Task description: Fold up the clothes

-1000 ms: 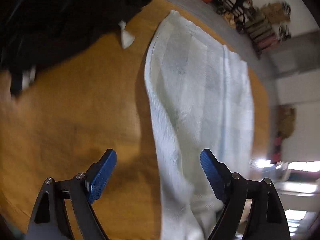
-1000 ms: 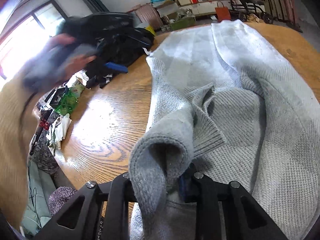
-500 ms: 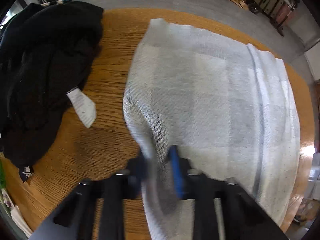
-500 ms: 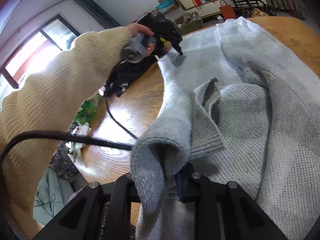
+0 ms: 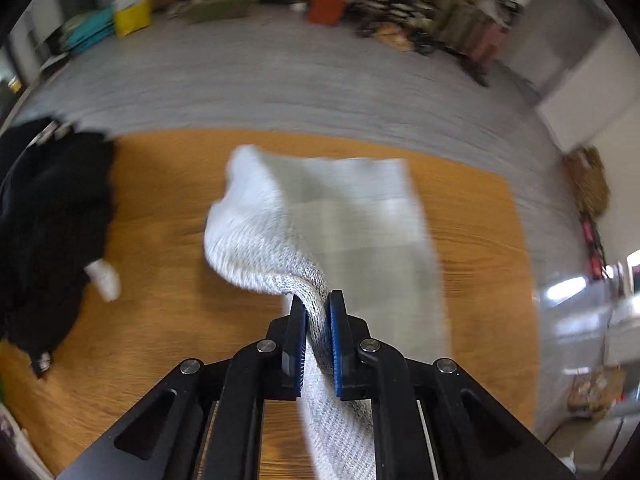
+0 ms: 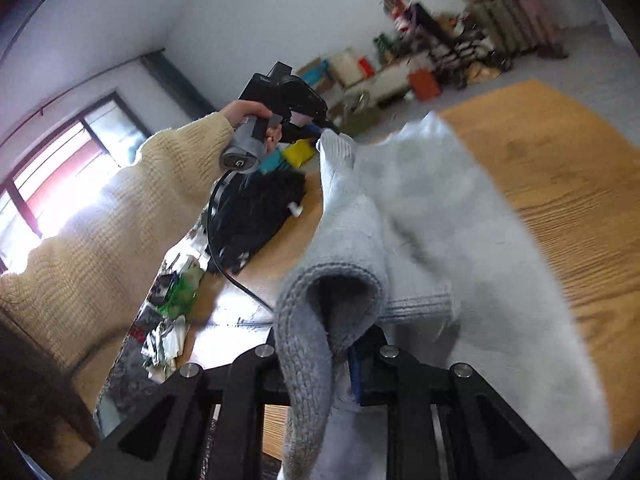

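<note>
While the left gripper (image 5: 317,312) is pinching a fold of the grey knit sweater (image 5: 344,216) between its fingers, the right gripper (image 6: 340,354) is clamping another bunched edge; the sweater is draping over the wooden tabletop (image 5: 160,216) beside a black garment (image 5: 48,220).

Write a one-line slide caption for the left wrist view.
Left gripper, jaws shut on a fold of the grey knit sweater, lifting it above the wooden table beside a black garment.

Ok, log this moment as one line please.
phase: lifting | left gripper: shut on grey sweater | right gripper: shut on grey sweater | black garment: on wooden table
</note>
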`<state>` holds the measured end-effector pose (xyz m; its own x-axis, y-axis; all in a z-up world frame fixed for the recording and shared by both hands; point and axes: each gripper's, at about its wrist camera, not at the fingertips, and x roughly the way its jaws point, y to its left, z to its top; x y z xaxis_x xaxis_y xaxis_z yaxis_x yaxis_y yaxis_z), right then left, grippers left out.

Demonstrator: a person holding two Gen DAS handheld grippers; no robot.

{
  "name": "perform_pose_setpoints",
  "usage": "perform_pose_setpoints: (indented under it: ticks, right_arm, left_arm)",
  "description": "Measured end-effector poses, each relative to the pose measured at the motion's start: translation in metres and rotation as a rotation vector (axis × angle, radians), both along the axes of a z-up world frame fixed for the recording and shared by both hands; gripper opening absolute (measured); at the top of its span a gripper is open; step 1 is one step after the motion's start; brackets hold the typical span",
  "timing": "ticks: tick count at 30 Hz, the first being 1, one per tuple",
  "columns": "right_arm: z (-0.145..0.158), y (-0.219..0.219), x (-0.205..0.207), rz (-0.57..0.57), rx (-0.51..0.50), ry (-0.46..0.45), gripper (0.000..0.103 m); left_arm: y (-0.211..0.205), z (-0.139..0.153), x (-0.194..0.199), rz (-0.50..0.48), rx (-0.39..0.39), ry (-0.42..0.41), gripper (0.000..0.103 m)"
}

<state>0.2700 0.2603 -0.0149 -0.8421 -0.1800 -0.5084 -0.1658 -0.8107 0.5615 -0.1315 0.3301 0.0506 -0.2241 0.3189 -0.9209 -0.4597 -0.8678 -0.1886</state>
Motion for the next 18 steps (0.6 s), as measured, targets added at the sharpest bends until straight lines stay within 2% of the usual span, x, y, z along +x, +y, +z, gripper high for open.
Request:
perform_pose_setpoints:
  ticks: [3, 5, 7, 10, 13, 16, 17, 18]
  right_arm:
    - [-0.007, 0.017, 0.029, -0.082, 0.001, -0.028, 0.02]
    - [-0.024, 0.032, 0.044, -0.139, -0.052, -0.071, 0.019]
    - [-0.039, 0.042, 0.053, -0.178, -0.063, -0.115, 0.019]
    - [-0.055, 0.06, 0.058, -0.203, -0.121, -0.139, 0.019]
    - [-0.071, 0.075, 0.053, -0.209, -0.164, -0.162, 0.021]
    - [-0.085, 0.081, 0.048, -0.198, -0.183, -0.194, 0.023]
    - [-0.089, 0.082, 0.047, -0.195, -0.188, -0.2, 0.023]
    - [-0.092, 0.083, 0.046, -0.19, -0.198, -0.198, 0.024]
  left_arm:
    - [0.052, 0.001, 0.025, -0.088, -0.008, 0.016, 0.011]
    - [0.085, -0.018, 0.039, -0.117, -0.018, -0.016, 0.01]
    - [0.12, -0.043, 0.042, -0.137, -0.058, -0.041, 0.01]
    - [0.137, -0.074, 0.052, -0.135, -0.125, -0.054, 0.011]
    - [0.137, -0.098, 0.049, -0.112, -0.141, -0.096, 0.013]
    - [0.122, -0.108, 0.039, -0.086, -0.045, -0.221, 0.025]
    - [0.115, -0.103, 0.035, -0.082, 0.026, -0.269, 0.028]
    - [0.108, -0.097, 0.031, -0.078, 0.102, -0.315, 0.036]
